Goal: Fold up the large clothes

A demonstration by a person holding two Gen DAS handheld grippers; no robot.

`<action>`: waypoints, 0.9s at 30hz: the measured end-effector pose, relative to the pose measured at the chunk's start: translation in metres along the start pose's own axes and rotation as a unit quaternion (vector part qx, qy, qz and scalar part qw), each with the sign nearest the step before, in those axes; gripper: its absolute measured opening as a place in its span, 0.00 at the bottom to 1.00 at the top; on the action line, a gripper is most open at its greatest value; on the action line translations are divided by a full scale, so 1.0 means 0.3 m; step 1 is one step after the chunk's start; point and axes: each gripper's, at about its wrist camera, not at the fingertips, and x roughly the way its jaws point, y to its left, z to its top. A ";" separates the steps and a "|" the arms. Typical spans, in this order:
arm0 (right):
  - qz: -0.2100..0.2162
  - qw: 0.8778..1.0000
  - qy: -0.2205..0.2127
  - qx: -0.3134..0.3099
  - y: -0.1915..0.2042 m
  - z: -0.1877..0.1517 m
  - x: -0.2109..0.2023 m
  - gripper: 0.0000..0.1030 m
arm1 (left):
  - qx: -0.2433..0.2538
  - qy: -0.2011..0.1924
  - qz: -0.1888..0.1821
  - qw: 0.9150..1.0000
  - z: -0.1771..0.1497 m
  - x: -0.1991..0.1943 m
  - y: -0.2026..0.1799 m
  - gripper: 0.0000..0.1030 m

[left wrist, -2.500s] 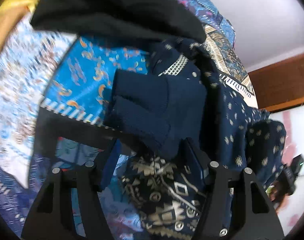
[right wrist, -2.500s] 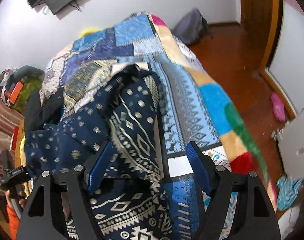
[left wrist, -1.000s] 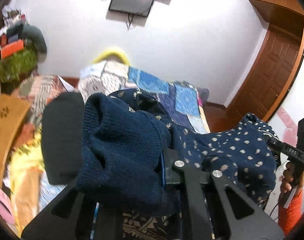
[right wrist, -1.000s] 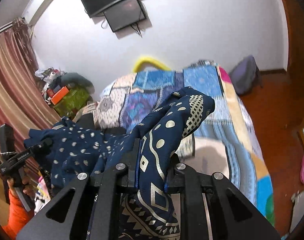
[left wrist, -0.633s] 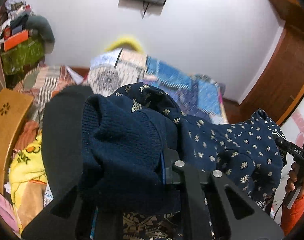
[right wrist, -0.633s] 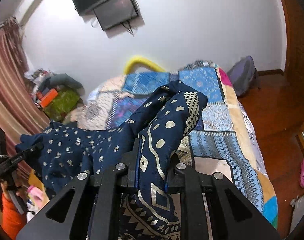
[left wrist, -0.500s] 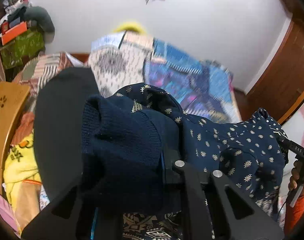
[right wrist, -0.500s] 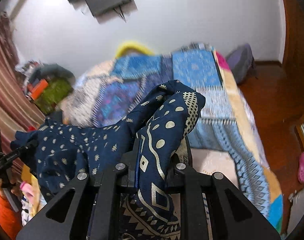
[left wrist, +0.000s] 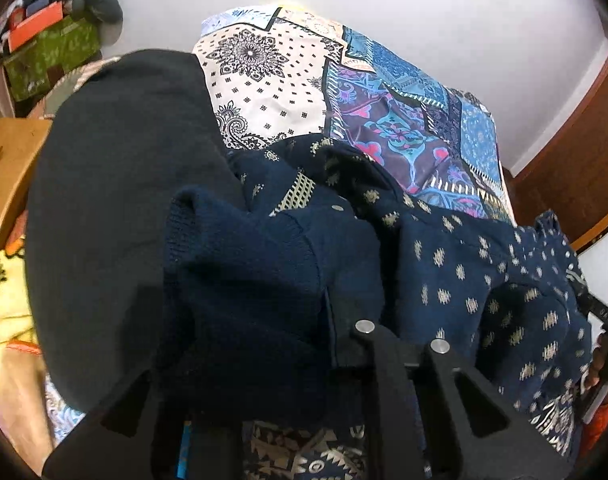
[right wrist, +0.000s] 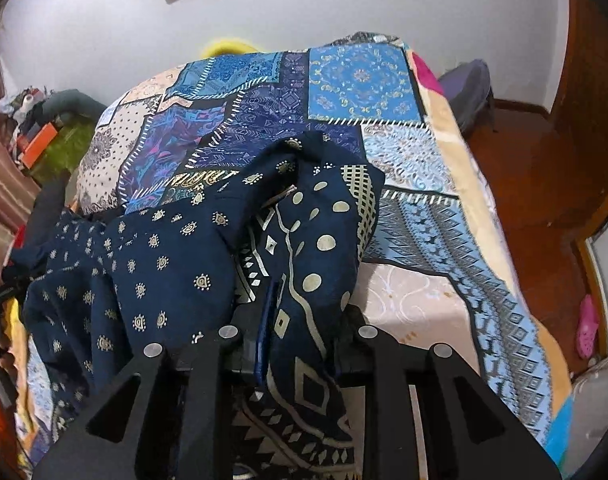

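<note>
Both tools have come down toward the bed (right wrist: 444, 248), their jaws just easing open around the navy garment (right wrist: 312, 240).

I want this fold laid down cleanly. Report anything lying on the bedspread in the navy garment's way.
Ahead of the navy garment the patchwork bedspread shows nothing lying on it. Only a black garment lies along its left side, beside the navy one.

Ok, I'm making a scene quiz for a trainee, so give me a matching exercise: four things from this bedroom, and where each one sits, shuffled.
Things:
1 navy printed garment
2 pink slipper
3 backpack
4 orange box

Places:
a alone on the floor, near right
b bunched up nearest the camera
c on top of something green, far left
d at the bed's far right corner

Pairs: 1-b, 2-a, 3-d, 4-c
</note>
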 end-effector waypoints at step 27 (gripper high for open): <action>-0.033 0.993 -0.053 -0.099 0.101 -0.335 -0.542 0.63 | 0.031 0.007 0.008 0.999 -0.368 -0.439 0.009 0.40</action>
